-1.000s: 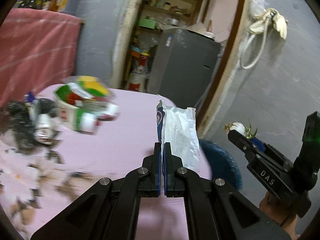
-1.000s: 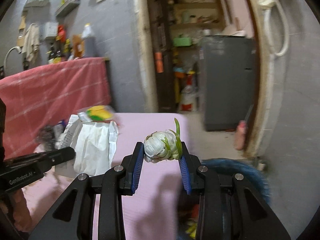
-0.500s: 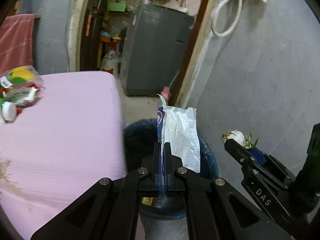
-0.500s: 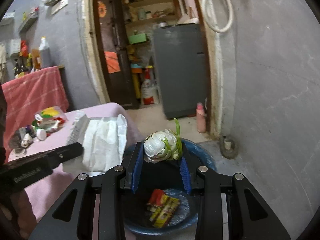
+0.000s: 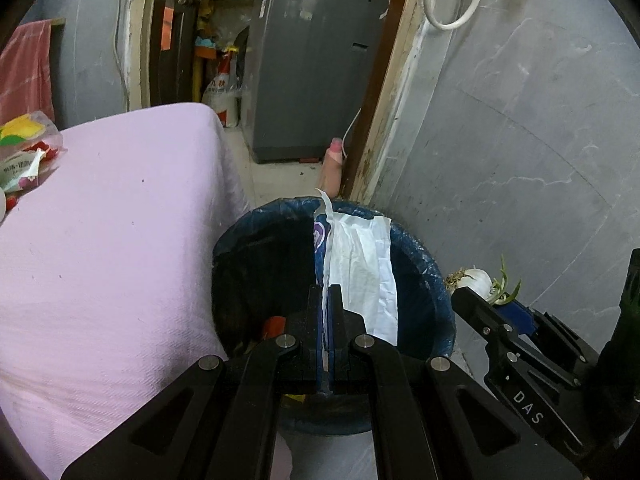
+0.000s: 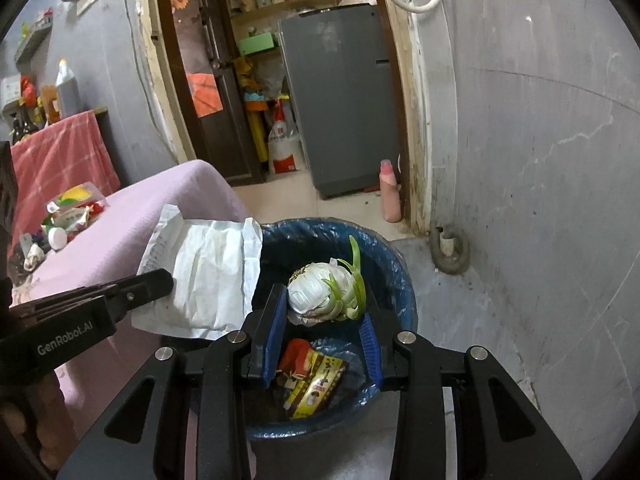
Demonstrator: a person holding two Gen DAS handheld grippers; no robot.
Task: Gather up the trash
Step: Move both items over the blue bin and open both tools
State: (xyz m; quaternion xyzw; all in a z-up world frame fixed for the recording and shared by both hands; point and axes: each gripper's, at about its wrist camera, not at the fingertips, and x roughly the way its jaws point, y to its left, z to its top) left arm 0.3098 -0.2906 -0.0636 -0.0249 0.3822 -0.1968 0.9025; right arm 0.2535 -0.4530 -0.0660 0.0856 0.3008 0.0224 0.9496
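- Jaws of the left gripper (image 5: pixel 325 300), low centre of the left wrist view, are pressed together on the edge of a white paper wrapper (image 5: pixel 360 276), which stands upright above them.
- Behind and below the wrapper, at frame centre, sits a round trash bin (image 5: pixel 430 276) lined with a blue bag; red and yellow scraps show dimly inside it.
- At lower right of this view, the right gripper (image 5: pixel 494 304) carries a sprouting garlic bulb (image 5: pixel 476 278) just past the bin's right rim.
- A pink-covered table (image 5: pixel 112 232) fills the left half, with a pile of packets (image 5: pixel 24 152) at its far left edge.
- A grey appliance (image 5: pixel 308 80) stands in the doorway at upper centre.
- In the right wrist view, the right gripper (image 6: pixel 322 338) at lower centre has its jaws part-spread, pinching the garlic bulb (image 6: pixel 320 294) between blue pads (image 6: pixel 274 340), green shoots pointing up.
- Directly beneath the bulb lies the open trash bin (image 6: pixel 394 280), holding a red-and-yellow snack wrapper (image 6: pixel 316 380).
- At left of this view, the left gripper (image 6: pixel 160 284) holds the white paper wrapper (image 6: pixel 208 280) flat-on, over the bin's left rim and the table (image 6: pixel 160 196) edge.
- More packets (image 6: pixel 68 208) lie on the table at far left.
- A pink bottle (image 6: pixel 390 192) stands on the floor by the door frame, right of centre.
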